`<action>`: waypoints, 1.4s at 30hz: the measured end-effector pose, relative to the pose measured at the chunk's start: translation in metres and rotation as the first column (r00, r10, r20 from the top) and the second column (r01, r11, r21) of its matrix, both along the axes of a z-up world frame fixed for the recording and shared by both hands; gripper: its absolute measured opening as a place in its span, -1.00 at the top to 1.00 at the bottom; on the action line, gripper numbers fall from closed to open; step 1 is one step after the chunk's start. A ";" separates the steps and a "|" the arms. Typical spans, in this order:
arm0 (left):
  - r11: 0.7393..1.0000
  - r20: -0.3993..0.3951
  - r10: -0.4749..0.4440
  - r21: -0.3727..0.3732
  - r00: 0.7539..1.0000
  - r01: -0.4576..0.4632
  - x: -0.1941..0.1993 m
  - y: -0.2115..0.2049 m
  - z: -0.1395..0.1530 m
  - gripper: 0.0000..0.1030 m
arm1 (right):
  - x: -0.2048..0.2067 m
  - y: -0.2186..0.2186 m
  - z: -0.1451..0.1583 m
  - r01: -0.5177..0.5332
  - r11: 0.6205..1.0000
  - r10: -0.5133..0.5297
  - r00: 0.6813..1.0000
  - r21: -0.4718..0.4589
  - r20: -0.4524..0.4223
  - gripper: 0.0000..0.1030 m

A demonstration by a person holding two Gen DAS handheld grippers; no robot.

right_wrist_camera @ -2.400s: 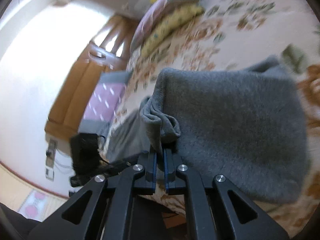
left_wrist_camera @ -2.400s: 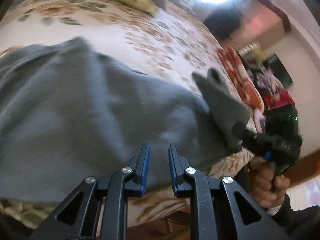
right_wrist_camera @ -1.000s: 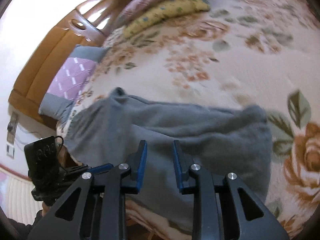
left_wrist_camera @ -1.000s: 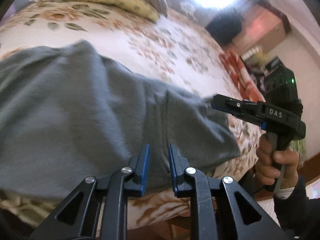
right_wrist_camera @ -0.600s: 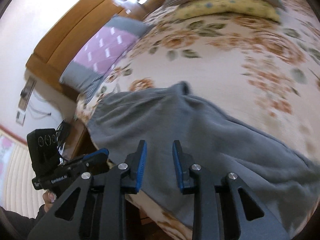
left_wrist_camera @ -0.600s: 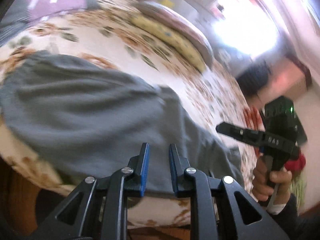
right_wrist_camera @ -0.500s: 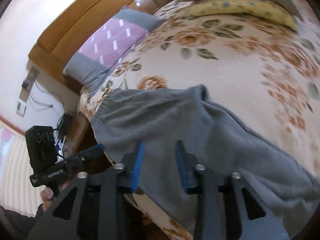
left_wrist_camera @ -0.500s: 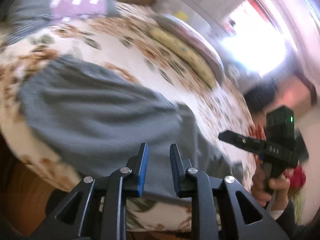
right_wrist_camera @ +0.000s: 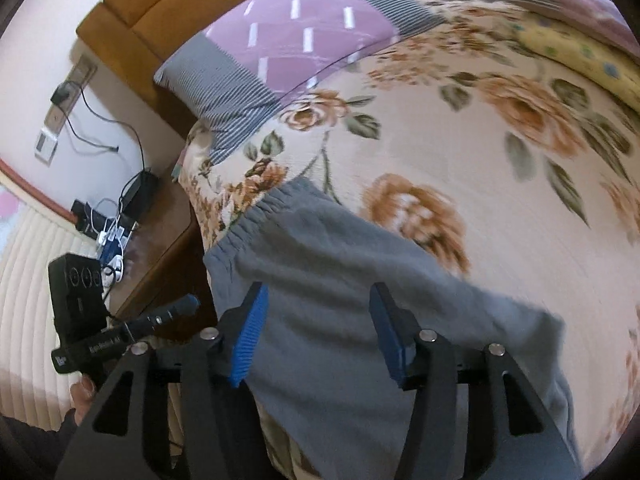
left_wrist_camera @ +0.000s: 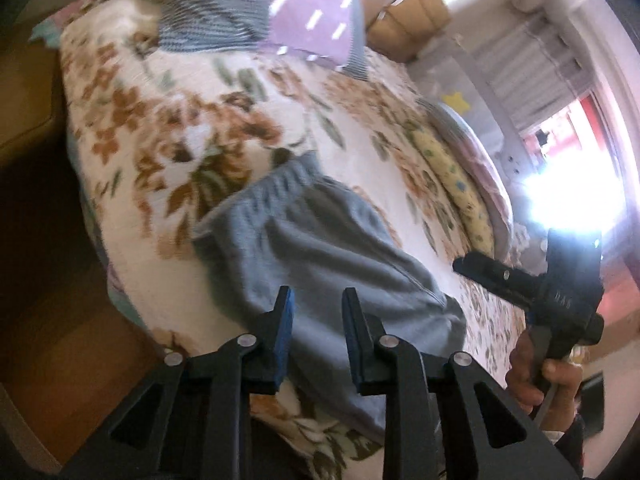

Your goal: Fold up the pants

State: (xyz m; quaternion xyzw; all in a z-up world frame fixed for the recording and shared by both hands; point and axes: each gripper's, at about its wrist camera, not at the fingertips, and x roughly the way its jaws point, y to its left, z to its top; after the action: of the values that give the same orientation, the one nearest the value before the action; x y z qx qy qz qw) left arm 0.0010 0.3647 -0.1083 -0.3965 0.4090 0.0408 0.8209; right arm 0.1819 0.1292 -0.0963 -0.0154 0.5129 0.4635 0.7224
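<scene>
Grey sweatpants (left_wrist_camera: 320, 248) lie folded on the flowered bedspread near the bed's front edge, elastic waistband (left_wrist_camera: 260, 196) toward the pillow end. They also show in the right wrist view (right_wrist_camera: 360, 280). My left gripper (left_wrist_camera: 316, 304) is open and empty, held above the pants' near edge. My right gripper (right_wrist_camera: 316, 304) is open wide and empty, above the pants behind the waistband (right_wrist_camera: 256, 212). The right gripper's body shows in the left wrist view (left_wrist_camera: 532, 284); the left one shows in the right wrist view (right_wrist_camera: 120, 332).
A purple and grey striped pillow (right_wrist_camera: 288, 48) lies by the wooden headboard (right_wrist_camera: 160, 8). A yellow pillow (left_wrist_camera: 452, 184) lies at the far side. A wooden bedside stand (right_wrist_camera: 160, 248) with cables and chargers is left of the bed. The bed edge (left_wrist_camera: 120, 280) drops to a wooden floor.
My right gripper let go of the pants' end and opened wider. Both grippers swung left toward the waistband end of the pants. The pants now lie flat on the bed.
</scene>
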 end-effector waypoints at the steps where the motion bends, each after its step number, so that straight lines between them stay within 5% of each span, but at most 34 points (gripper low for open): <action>1: 1.000 -0.010 0.012 -0.010 1.000 -0.012 0.000 0.005 -0.003 0.35 | 0.005 0.013 -0.001 -0.016 1.000 0.016 1.000 -0.011 0.000 -0.11; 13: 0.992 -0.044 0.102 -0.069 0.994 -0.105 0.007 0.032 -0.034 0.08 | 0.045 0.121 -0.033 -0.169 0.974 0.170 0.985 -0.151 -0.008 -0.19; 21: 0.986 -0.105 0.126 -0.096 0.986 -0.136 0.011 0.029 -0.062 -0.01 | 0.057 0.161 -0.063 -0.265 0.931 0.269 0.963 -0.251 -0.016 -0.28; 27: 0.976 -0.075 0.154 -0.142 0.985 -0.164 0.014 0.033 -0.073 -0.01 | 0.056 0.179 -0.087 -0.309 0.909 0.305 0.951 -0.280 -0.059 -0.33; 29: 0.975 -0.064 0.162 -0.143 0.985 -0.169 0.014 0.033 -0.074 0.01 | 0.053 0.179 -0.088 -0.316 0.909 0.316 0.948 -0.273 -0.043 -0.22; 30: 0.977 -0.061 0.163 -0.130 0.985 -0.169 0.014 0.032 -0.073 0.12 | 0.053 0.179 -0.087 -0.327 0.910 0.323 0.945 -0.254 -0.060 0.16; 34: 0.983 -0.011 0.142 -0.113 0.990 -0.142 0.011 0.028 -0.062 0.71 | 0.049 0.171 -0.073 -0.316 0.916 0.318 0.947 -0.247 -0.032 0.56; 42: 0.998 0.126 0.042 -0.049 0.991 -0.036 0.016 -0.004 -0.003 0.76 | 0.037 0.117 -0.012 -0.238 0.963 0.244 0.969 -0.129 0.034 0.69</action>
State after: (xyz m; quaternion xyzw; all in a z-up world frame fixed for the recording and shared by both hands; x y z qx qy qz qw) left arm 0.0168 0.3610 -0.1113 -0.4251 0.3492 0.0220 0.8348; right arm 0.2194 0.2465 -0.1084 -0.1339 0.5170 0.5149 0.6706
